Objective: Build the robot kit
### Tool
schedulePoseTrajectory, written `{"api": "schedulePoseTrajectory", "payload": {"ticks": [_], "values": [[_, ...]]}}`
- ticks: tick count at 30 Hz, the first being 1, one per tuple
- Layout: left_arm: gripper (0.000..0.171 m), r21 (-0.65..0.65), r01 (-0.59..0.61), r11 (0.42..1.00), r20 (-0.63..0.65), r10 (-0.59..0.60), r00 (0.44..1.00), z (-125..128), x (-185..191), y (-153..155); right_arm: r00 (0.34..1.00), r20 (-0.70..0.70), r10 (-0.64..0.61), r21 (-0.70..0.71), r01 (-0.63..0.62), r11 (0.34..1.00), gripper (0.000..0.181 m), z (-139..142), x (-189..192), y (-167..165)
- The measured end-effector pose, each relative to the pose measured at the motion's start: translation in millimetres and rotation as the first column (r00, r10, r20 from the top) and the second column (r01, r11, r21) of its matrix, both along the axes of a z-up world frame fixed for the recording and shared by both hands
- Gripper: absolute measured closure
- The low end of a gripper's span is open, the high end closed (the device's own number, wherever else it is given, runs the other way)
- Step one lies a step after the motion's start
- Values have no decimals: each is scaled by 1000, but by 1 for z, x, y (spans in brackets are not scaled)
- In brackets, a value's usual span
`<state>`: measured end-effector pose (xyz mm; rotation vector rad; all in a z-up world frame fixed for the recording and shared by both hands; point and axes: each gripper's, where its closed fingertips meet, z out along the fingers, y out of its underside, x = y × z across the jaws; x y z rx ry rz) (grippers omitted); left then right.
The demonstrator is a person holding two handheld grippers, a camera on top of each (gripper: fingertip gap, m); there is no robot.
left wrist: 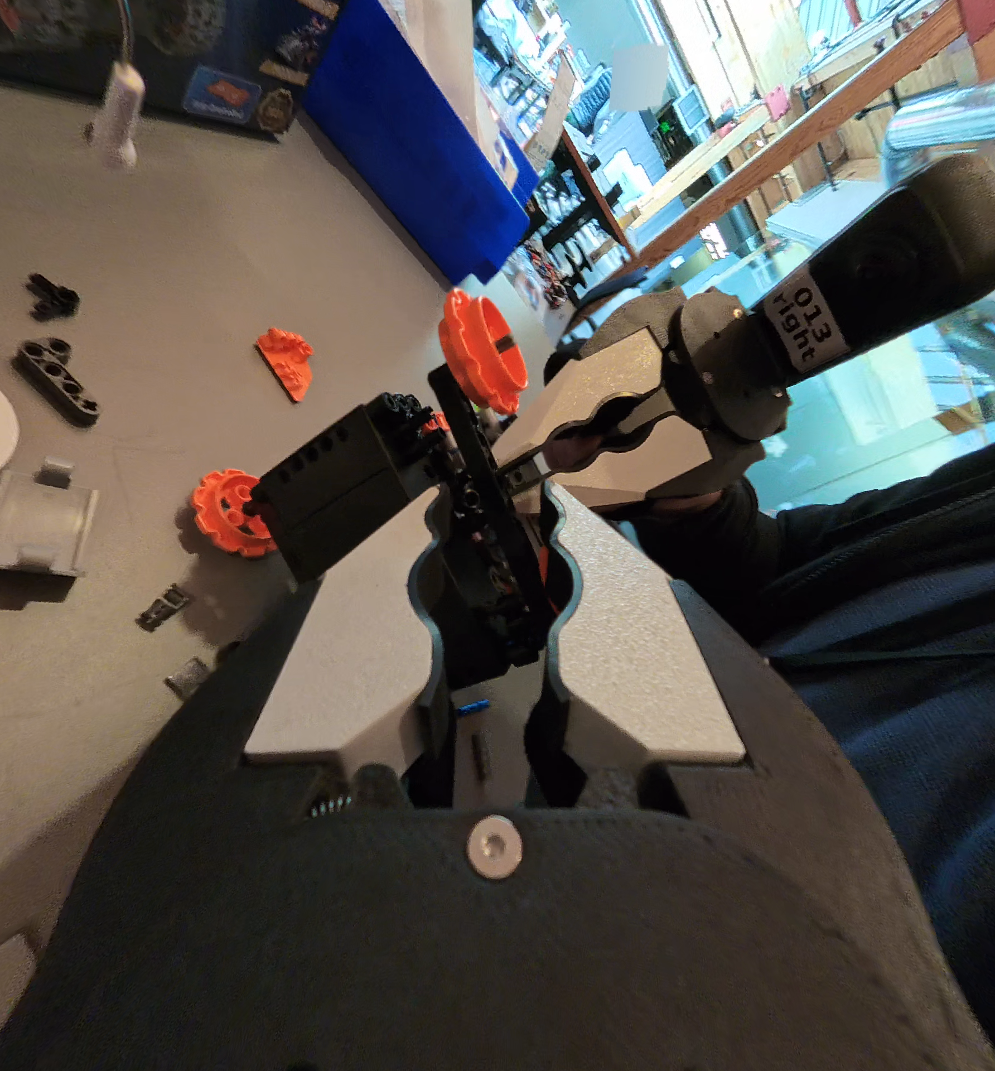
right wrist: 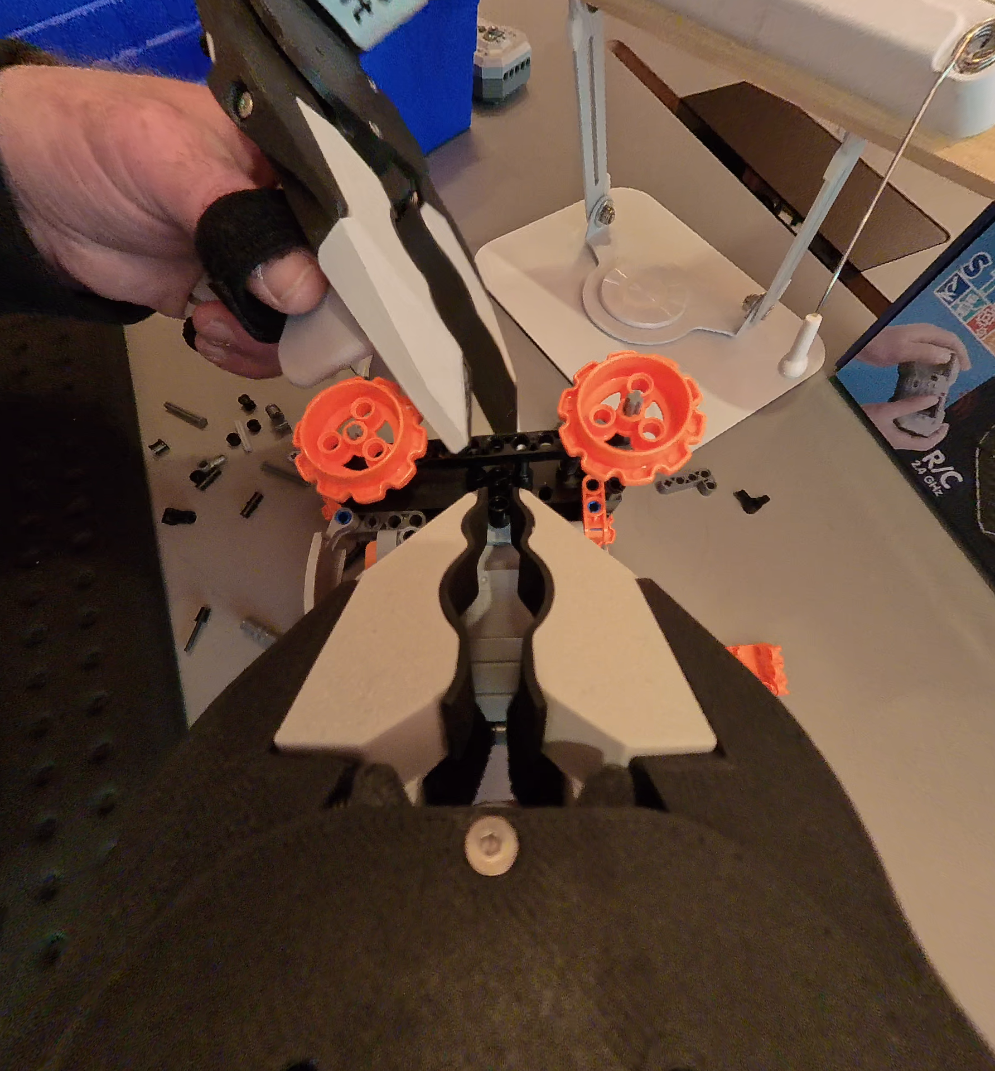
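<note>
Left wrist view: the left gripper [left wrist: 492,556] has its fingers closed on the black beam frame of a toy brick chassis [left wrist: 367,481], lifted off the grey tabletop [left wrist: 205,243]. Orange toothed wheels [left wrist: 483,353] sit at its ends, one far, one low on the left. The right gripper [left wrist: 533,469] comes in from the right and pinches a small part at the frame's far side. Loose on the tabletop to the left: a black perforated beam [left wrist: 57,379], an orange piece [left wrist: 286,362], a grey curved panel [left wrist: 34,524]. A blue bin [left wrist: 414,145] stands far behind.

Right wrist view: the right gripper [right wrist: 498,510] has its fingers nearly shut on a small black pin stack [right wrist: 498,498] at the middle of the chassis; the grip looks light. The left gripper [right wrist: 472,429], held by a hand [right wrist: 118,191], reaches down from the upper left onto the black cross beam.

The chassis looks light, stiff and snap-fitted, so joints could pop under twisting; the beams seem the safest hold, not the wheels. Small pins [right wrist: 211,469] litter the near left tabletop. A white lamp base [right wrist: 657,290] crowds the far side, a printed box [right wrist: 959,359] the right; the near right is more open.
</note>
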<state>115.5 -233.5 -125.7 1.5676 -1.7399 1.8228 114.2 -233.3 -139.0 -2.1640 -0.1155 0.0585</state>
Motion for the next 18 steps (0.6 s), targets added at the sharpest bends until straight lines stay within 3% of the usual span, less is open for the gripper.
{"api": "schedulePoseTrajectory", "payload": {"ticks": [8, 18], "values": [[142, -229, 60, 972, -77, -79, 994, 2, -1, -7, 1000, 1, 4, 71, -4, 997, 177, 5, 0, -2], [155, -232, -4, 973, -74, -14, 997, -1, -3, -7, 1000, 3, 28, 105, -29, 994, 177, 7, -4, -3]]}}
